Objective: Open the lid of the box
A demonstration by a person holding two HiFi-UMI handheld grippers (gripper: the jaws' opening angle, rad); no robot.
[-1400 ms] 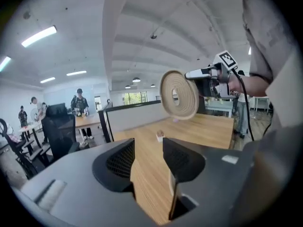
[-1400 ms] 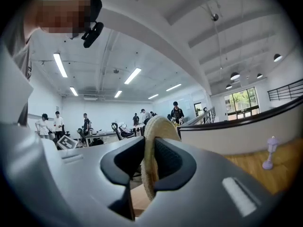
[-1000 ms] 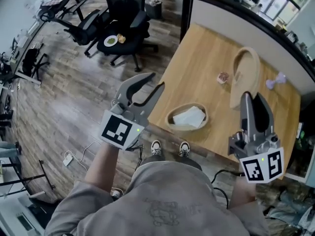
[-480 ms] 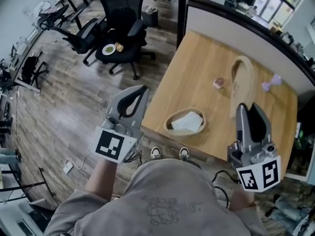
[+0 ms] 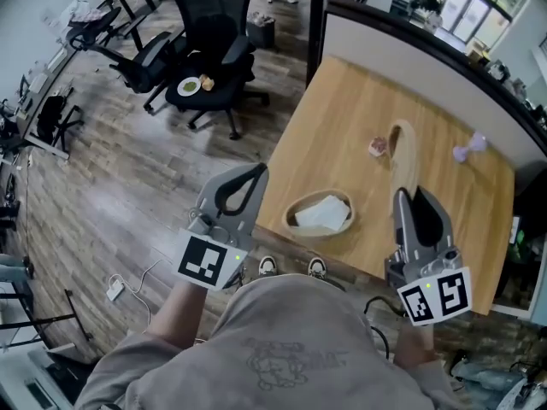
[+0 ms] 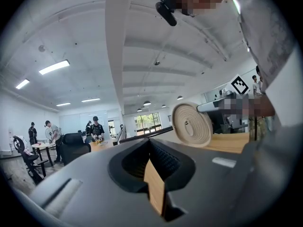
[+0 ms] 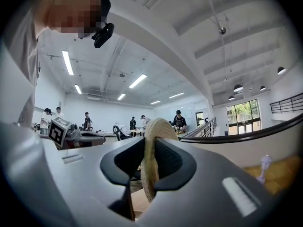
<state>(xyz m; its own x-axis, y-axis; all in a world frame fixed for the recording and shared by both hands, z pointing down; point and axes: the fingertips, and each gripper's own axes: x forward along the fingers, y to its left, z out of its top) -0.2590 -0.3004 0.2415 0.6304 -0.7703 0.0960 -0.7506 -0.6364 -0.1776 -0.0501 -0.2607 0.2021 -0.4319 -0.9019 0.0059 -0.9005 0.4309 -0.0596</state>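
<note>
The box is a shallow oval woven basket [image 5: 290, 219] near the table's front edge, uncovered, with a white folded cloth [image 5: 325, 213] inside. Its woven oval lid [image 5: 403, 154] stands on edge to the right of it, above the table. My right gripper [image 5: 409, 196] is shut on the lid's near rim; in the right gripper view the lid [image 7: 152, 141] sits pinched between the jaws of that gripper [image 7: 150, 149]. My left gripper [image 5: 249, 178] hangs left of the table edge, shut and holding nothing. In the left gripper view the lid [image 6: 191, 124] shows beyond the left gripper [image 6: 150, 146].
The wooden table [image 5: 342, 101] also carries a small pink object [image 5: 377, 147] and a purple dumbbell-shaped item [image 5: 466, 151]. A dark partition [image 5: 410, 37] lines its far side. Black office chairs [image 5: 214, 24], one with a plate [image 5: 189, 85], stand on the wood floor at left.
The left gripper's jaws have gone from open to shut, with nothing in them. The lid in the right gripper has turned more edge-on and shifted slightly left, toward me.
</note>
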